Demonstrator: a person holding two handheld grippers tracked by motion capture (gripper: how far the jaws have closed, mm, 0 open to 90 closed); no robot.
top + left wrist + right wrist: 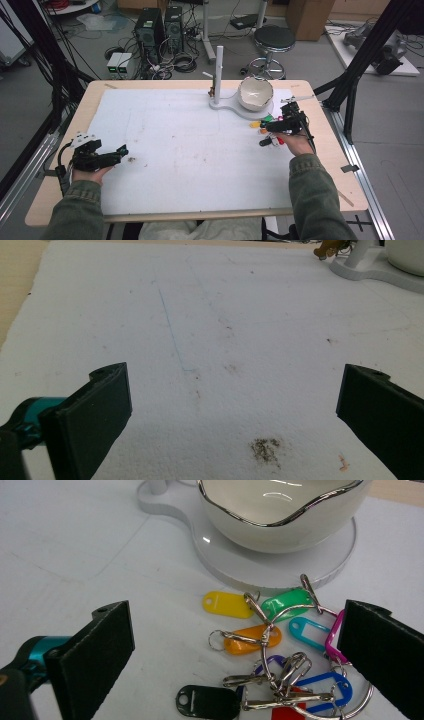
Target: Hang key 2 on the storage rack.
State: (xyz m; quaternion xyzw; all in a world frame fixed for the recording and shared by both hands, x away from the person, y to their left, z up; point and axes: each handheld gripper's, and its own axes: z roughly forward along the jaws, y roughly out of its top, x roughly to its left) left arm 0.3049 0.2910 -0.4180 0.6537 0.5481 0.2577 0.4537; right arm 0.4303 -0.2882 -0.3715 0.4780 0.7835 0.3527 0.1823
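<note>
While my right gripper (235,655) hangs over the bunch of key tags (270,655), its jaws stand wide apart and clamp nothing, one black pad at nine o'clock and the other at three o'clock in the right gripper view. The tags lie fanned on the white mat (190,150) between those pads: a yellow tag (227,604) at eleven o'clock of the bunch, a green one (286,601) at one o'clock, an orange one (250,638) near the middle, a black one (207,701) at seven o'clock, all hooked by metal clips to a large ring (272,625). Just past them, at twelve o'clock, sits the white bowl (280,510) on its round stand base (235,560). In the high view the bunch lies at four o'clock on the table, touching nothing but the mat, just below the bowl. My left gripper (235,405) is open too, empty, resting low at eight o'clock on the table, well apart from the tags, above a small brown stain (265,449).
</note>
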